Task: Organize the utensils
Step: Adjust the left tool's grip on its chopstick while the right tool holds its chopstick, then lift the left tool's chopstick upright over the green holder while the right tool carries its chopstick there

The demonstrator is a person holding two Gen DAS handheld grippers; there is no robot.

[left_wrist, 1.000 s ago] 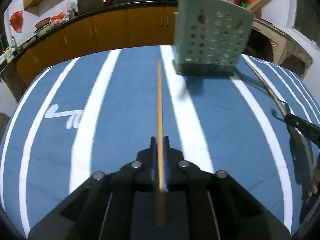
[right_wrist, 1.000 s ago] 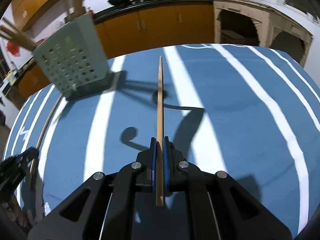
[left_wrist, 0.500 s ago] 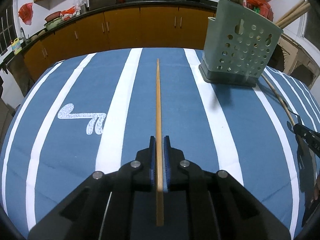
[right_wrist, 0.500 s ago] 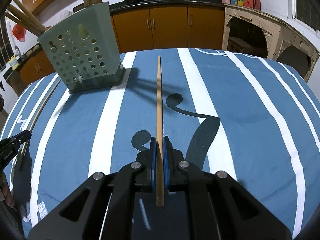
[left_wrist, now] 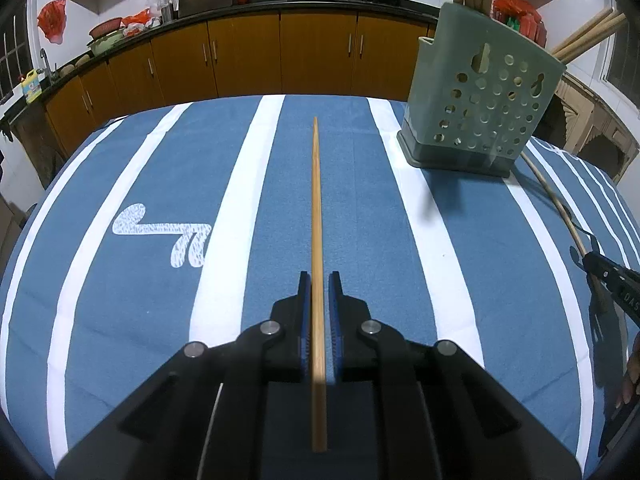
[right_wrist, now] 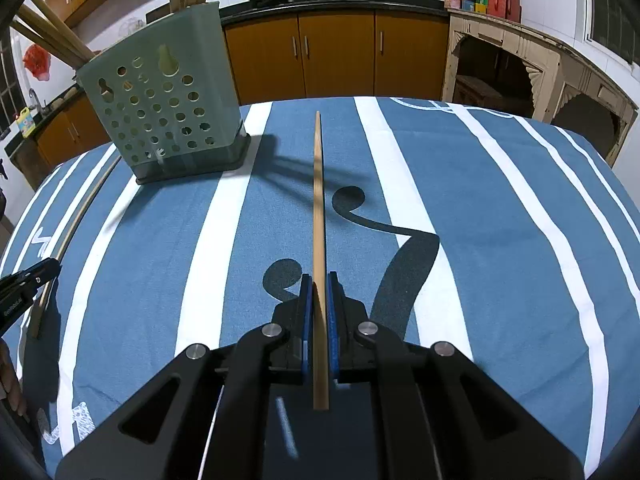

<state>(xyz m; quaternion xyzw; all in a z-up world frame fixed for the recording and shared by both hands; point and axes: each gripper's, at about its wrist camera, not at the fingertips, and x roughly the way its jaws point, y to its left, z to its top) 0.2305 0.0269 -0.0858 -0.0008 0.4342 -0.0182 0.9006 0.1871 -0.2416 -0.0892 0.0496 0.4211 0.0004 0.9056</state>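
My left gripper point(left_wrist: 319, 280) is shut on a wooden chopstick point(left_wrist: 316, 208) that points forward over the blue striped cloth. My right gripper point(right_wrist: 319, 282) is shut on a second wooden chopstick point(right_wrist: 318, 200), also pointing forward. A pale green perforated utensil holder point(left_wrist: 480, 108) stands on the cloth, far right in the left wrist view and far left in the right wrist view point(right_wrist: 160, 104). Several wooden sticks stand in it. The other gripper's tip and its chopstick show at each view's edge point(left_wrist: 608, 276) point(right_wrist: 28, 280).
The table is covered by a blue cloth with white stripes point(left_wrist: 160, 184). Brown kitchen cabinets point(left_wrist: 280, 56) with pans on the counter run behind the table. A beige carved cupboard point(right_wrist: 520, 76) stands at the right.
The left gripper has swung left, so the holder shifted right in its view. The right gripper has drawn closer to the holder. Both stay shut on their chopsticks.
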